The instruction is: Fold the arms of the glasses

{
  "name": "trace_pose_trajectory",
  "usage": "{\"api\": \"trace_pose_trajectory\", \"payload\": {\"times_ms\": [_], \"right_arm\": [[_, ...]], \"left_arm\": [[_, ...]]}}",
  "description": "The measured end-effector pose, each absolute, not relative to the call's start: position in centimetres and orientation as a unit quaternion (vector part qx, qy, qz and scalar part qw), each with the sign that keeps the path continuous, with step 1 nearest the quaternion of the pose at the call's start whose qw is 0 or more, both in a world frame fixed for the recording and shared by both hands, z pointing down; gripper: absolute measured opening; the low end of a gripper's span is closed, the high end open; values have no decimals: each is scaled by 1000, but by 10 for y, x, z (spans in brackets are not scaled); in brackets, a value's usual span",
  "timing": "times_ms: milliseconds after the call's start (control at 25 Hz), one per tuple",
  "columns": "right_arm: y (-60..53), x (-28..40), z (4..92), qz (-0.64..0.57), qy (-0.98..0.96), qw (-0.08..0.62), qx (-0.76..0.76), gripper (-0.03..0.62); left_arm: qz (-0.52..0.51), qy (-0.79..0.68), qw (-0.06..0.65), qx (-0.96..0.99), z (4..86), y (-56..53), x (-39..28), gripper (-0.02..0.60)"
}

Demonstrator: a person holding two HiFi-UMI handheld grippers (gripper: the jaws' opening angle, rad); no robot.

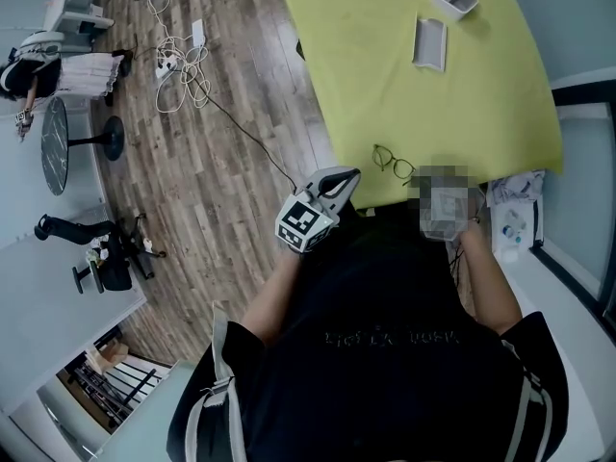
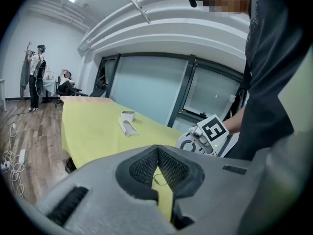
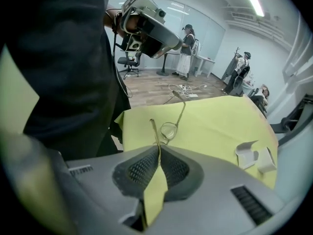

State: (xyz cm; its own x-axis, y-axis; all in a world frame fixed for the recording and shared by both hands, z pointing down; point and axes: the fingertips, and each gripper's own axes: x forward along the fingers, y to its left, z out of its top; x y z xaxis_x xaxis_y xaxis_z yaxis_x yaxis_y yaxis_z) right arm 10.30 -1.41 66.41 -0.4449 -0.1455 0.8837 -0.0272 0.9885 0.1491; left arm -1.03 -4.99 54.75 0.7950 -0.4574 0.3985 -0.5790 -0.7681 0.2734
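Folding is only just getting under way, as far as I can judge. The glasses (image 1: 393,162) are sitting on the yellow desk (image 1: 385,65) close to its near edge, right in front of the person. In the right gripper view both arms are sticking out open from the frame, so neither arm is folded yet and the whole fold is left to do.

The right hand-held gripper (image 3: 159,153) is pressing its jaws together. One thin arm of the glasses is running from the lens straight down into the seam between the pads, so it appears to be pinching that arm near its tip. The other arm is rising free beyond the lens.

The left hand-held gripper (image 2: 157,153) is hanging just off the desk's near edge, beside the glasses but not touching them. Its jaws are also pressing together with nothing between them. Its own view is showing only a sliver of the wire frame, further off, through the gap below the pads.
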Motion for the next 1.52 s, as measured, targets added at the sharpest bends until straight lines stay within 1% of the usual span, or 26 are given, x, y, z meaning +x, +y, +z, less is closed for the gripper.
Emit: {"api": "trace_pose_trajectory", "payload": {"times_ms": [400,1040,1280,1520], "right_arm": [[-31,75,670,-59,-857,511,39,34],[-39,39,699,-65,-856,513,18,34],[-38,36,718,-68,-843,534,10,34],[-35,28,730,-63,-843,534,3,34]], "left_arm": [[157,-299,202,919,549,-38,-31,17],[153,-325,209,910,549,-31,-51,17],[160,-329,219,904,555,-26,-55,17],[163,-333,217,903,551,-21,-59,17]]}}
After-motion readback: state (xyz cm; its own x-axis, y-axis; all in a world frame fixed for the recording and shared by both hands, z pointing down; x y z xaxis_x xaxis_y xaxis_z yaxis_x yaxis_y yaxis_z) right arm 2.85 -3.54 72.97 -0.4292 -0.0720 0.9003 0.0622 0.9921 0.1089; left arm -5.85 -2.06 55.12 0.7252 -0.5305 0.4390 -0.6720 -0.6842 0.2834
